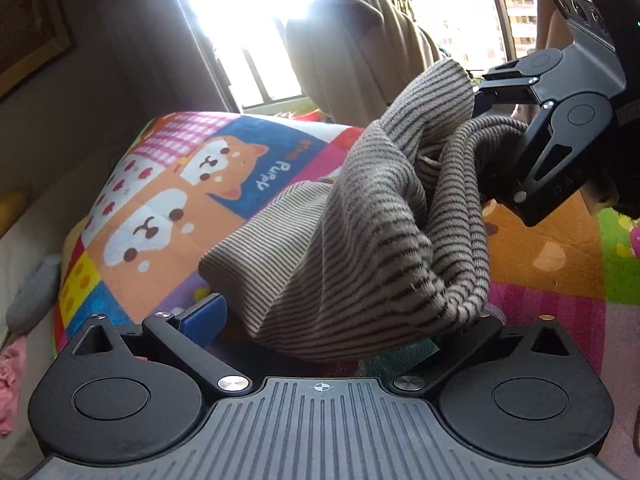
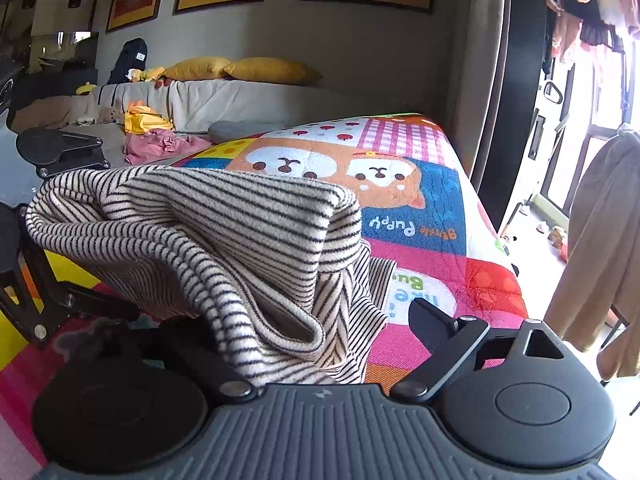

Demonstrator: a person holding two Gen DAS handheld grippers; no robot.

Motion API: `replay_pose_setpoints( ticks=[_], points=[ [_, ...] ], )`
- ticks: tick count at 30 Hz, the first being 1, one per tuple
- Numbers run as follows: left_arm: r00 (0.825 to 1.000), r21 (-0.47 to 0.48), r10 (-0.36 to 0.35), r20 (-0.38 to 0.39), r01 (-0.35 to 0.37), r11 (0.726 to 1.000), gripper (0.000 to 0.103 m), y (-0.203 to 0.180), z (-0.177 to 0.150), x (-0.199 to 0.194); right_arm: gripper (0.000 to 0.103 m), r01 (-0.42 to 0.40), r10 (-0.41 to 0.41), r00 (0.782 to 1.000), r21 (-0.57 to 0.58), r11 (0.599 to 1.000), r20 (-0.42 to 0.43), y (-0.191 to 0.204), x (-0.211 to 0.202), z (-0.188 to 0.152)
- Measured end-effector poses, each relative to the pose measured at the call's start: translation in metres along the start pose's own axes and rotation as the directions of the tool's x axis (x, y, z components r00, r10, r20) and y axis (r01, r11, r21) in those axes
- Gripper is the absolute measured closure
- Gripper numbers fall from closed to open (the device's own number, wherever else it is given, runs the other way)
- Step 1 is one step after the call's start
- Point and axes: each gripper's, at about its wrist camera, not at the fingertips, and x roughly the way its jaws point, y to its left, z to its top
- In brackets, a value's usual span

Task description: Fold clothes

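A beige knit garment with dark stripes (image 1: 372, 232) hangs bunched between my two grippers above a colourful puppy-print blanket (image 1: 168, 200). My left gripper (image 1: 316, 332) has its jaws wide. The cloth sags into the gap beside its bare blue pad (image 1: 204, 320). At the upper right, my right gripper (image 1: 486, 142) has a fold of the garment between its spread fingers. In the right wrist view the garment (image 2: 240, 232) drapes over the hidden left finger of my right gripper (image 2: 296, 320). The right finger (image 2: 432, 320) stands apart from the cloth. The left gripper (image 2: 112, 236) is at the left edge.
The blanket (image 2: 420, 200) covers a bed that ends at the right near a bright window. A beige cloth hangs over a chair (image 2: 600, 240) beside it. Behind, a sofa holds a pink garment (image 2: 160, 144), a grey cushion (image 2: 240, 128) and yellow cushions (image 2: 264, 70).
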Motion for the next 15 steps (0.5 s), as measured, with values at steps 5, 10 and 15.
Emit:
replay_pose_setpoints(
  ticks=[5,10,15],
  points=[
    [1.0,0.033,-0.005,0.001,0.005,0.999,0.0,-0.006,-0.006,0.001,0.011,0.013,-0.012,1.0,-0.017,1.0,0.014,0.003,-0.004,0.005],
    [0.987,0.17,0.081,0.141,-0.105,0.98,0.0,-0.028,-0.013,-0.004,0.024,-0.012,0.014,0.999,-0.048,0.999,0.031,0.005,-0.01,0.012],
    [0.965,0.29,0.103,0.242,-0.173,0.941,0.0,-0.047,-0.018,0.007,0.048,-0.085,0.085,0.996,-0.04,0.996,0.012,0.004,-0.009,0.017]
  ],
)
